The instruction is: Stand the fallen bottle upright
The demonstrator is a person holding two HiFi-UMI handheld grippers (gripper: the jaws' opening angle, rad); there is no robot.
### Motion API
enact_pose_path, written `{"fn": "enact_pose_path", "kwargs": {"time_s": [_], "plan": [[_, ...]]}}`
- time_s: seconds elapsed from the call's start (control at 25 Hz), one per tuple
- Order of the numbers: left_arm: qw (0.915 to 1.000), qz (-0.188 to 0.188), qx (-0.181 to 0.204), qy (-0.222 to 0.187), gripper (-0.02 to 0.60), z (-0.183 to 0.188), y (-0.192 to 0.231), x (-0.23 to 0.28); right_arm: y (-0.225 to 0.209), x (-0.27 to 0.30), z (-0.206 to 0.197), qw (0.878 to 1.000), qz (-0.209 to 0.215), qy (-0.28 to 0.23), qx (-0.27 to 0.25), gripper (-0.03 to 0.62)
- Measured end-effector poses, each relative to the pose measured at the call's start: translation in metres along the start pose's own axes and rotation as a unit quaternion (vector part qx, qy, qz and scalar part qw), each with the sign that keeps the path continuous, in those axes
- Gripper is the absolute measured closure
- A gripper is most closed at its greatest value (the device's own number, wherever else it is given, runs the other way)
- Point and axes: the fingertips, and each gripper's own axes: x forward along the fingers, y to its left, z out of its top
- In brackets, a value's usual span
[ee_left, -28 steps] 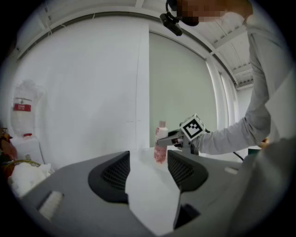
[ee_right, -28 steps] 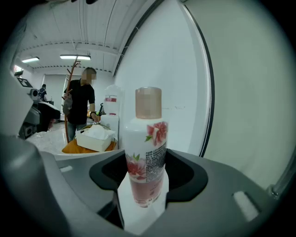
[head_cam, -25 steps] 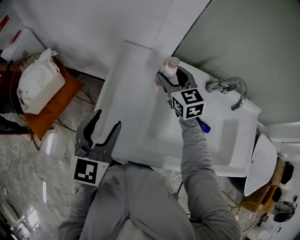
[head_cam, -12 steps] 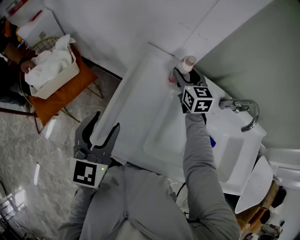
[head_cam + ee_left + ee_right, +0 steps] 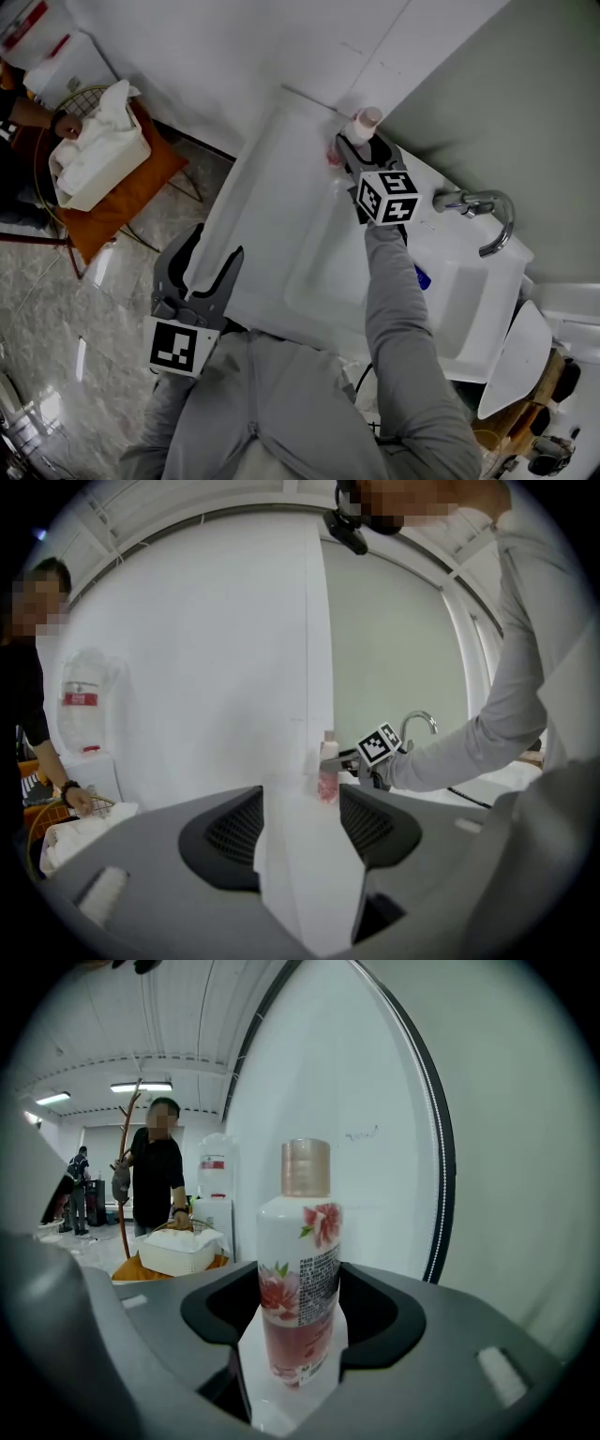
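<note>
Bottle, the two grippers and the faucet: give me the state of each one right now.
bottle: upright on the sink counter, cap on, clamped between the right gripper's jaws.
right gripper: shut on the bottle's body.
left gripper: open, nothing between its jaws.
faucet: no water seen running.

A white washbasin [image 5: 272, 216] juts from the corner where a white wall meets a grey-green one, with a chrome tap [image 5: 464, 199] at its far edge and a small blue object [image 5: 421, 277] near the bowl. On the glossy marble floor [image 5: 56, 328] an orange cushion [image 5: 122, 202] carries a white tub [image 5: 94, 164] of white cloth. A person in dark clothes [image 5: 157, 1180] stands beside it, a water dispenser [image 5: 213, 1185] just behind
</note>
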Motion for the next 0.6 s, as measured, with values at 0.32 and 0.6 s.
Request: {"fn": "enact_pose_path", "kwargs": {"time_s": [0.32, 0.6], "plan": [[1.0000, -0.009, 0.002, -0.004, 0.305, 0.003, -0.001, 0.001, 0.004, -0.002, -0.006, 0.999, -0.023, 0.018, -0.037, 0.347], [0.9995, -0.030, 0.006, -0.011, 0.305, 0.008, -0.006, 0.004, 0.008, -0.020, 0.015, 0.998, -0.045, -0.016, -0.040, 0.345]]}}
